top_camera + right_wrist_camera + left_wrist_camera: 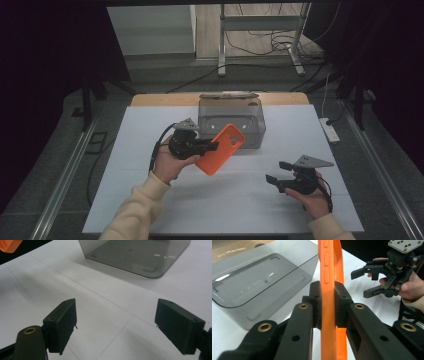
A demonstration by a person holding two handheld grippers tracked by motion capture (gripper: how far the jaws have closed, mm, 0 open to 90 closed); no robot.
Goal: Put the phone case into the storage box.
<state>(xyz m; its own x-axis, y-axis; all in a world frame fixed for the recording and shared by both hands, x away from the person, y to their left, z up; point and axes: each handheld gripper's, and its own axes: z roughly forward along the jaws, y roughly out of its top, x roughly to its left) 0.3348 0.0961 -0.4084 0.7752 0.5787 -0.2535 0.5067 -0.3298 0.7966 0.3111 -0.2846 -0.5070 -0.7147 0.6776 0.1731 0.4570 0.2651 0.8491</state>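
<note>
Left gripper [212,146] clamped the orange phone case [220,149] edge-on, long axis slanting toward the grey bin [231,121] just behind; right gripper [278,171] sat released, well apart.

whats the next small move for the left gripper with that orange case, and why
Probably carry the orange phone case a little farther over the open top of the grey bin, then lower it. The left gripper is shut on the case's edge and holds it off the table, beside the bin's front wall, not yet above the opening. The right gripper is open, with nothing between its jaws.
</note>
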